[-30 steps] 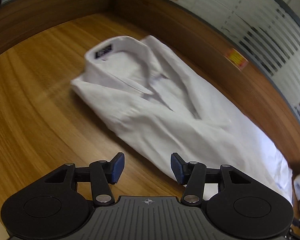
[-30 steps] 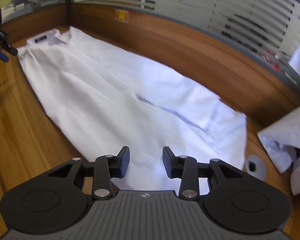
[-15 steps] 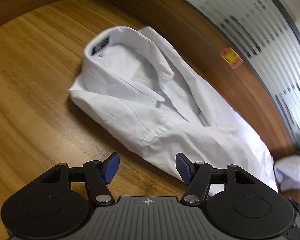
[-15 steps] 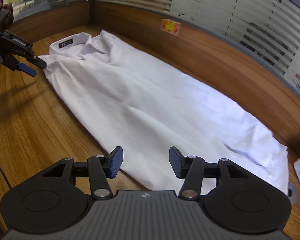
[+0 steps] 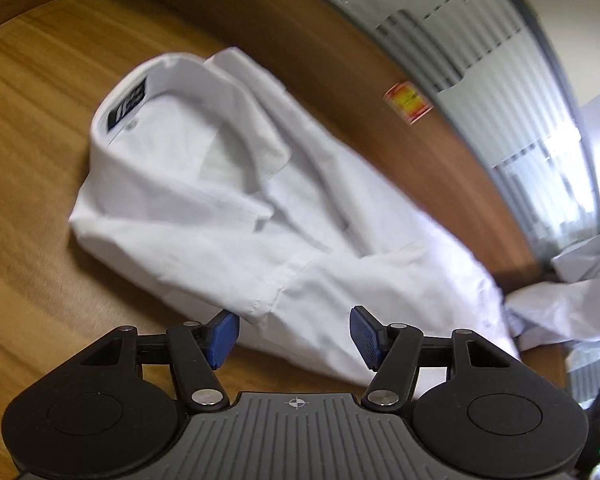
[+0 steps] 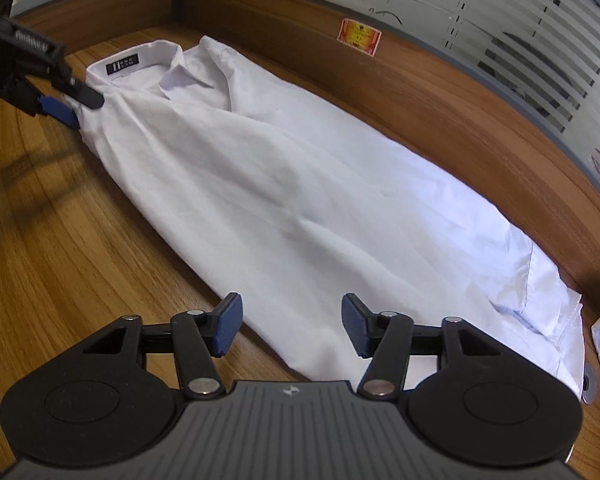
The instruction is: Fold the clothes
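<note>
Wood desk (image 6: 80,248), frosted glass partition (image 6: 480,12)

Shirt (image 6: 284,184) lengthwise on desk (image 6: 72,248), collar far-left, other garment (image 5: 572,300) seemingly beyond hem

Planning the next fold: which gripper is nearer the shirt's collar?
Left. The left gripper sits at the shirt's shoulder beside the collar; the right gripper hovers over the hem end.
</note>
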Tool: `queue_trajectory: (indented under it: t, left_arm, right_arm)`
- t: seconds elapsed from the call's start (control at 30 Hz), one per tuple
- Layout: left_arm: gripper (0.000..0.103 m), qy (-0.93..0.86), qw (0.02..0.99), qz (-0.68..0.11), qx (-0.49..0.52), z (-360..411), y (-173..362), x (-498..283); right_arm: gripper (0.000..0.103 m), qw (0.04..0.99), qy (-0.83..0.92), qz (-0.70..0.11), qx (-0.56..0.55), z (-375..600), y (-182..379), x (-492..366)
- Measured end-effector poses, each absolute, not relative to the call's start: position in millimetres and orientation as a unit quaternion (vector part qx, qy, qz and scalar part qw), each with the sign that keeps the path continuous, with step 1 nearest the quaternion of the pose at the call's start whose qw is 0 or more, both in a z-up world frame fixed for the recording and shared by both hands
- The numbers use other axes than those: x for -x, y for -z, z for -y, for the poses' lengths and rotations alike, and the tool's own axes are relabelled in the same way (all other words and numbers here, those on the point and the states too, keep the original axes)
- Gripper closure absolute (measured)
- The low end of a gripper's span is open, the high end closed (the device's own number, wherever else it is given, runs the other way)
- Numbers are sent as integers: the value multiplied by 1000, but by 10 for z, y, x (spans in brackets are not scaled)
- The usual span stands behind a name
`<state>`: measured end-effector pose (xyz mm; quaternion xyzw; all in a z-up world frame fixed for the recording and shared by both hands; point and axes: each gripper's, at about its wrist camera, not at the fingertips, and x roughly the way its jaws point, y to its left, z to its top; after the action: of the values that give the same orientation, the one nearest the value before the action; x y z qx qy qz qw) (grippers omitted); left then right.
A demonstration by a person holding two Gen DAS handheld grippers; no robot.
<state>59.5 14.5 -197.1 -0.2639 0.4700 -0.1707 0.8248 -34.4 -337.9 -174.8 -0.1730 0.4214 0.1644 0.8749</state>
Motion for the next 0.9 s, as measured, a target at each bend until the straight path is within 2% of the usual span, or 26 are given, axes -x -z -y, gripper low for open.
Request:
queue_trajectory:
  t: [0.27, 0.4, 0.47, 0.53, 0.63, 0.7, 0.73, 0.77, 0.83, 0.9]
  left_arm:
    - [40, 166, 833, -434, 301, -236, 1835, -646]
    - [47, 158, 838, -433, 290, -192, 1940, -657]
    - [60, 155, 838, -441, 283, -171, 2010, -676]
    - [84, 146, 839, -437, 289, -200, 2022, -677]
    - [89, 137, 845, -416, 308, -273, 1972, -662]
    - [91, 135, 852, -402, 306, -291, 1901, -654]
    - [92, 134, 856, -396, 305, -300, 1865, -650]
    - [92, 131, 857, -393, 305, -305, 1844, -650]
    - [93, 123, 860, -389, 306, -329, 1823, -637]
    - [93, 114, 862, -386, 309, -359, 1820, -620]
  right_arm:
    - [37, 873, -183, -413, 186, 3170, 1801, 337]
    - [37, 872, -192, -407, 192, 3062, 1827, 310]
    - [37, 871, -196, -403, 202, 2999, 1848, 291]
    - [38, 866, -200, -404, 217, 2929, 1884, 270]
    - [38, 862, -202, -398, 242, 2826, 1912, 265]
    - [46, 859, -205, -399, 246, 2786, 1924, 247]
    - [55, 858, -206, -400, 247, 2767, 1931, 237]
    - [73, 857, -208, -401, 249, 2748, 1937, 228]
    - [96, 855, -211, -402, 252, 2709, 1950, 208]
    - [96, 852, -214, -404, 255, 2671, 1963, 189]
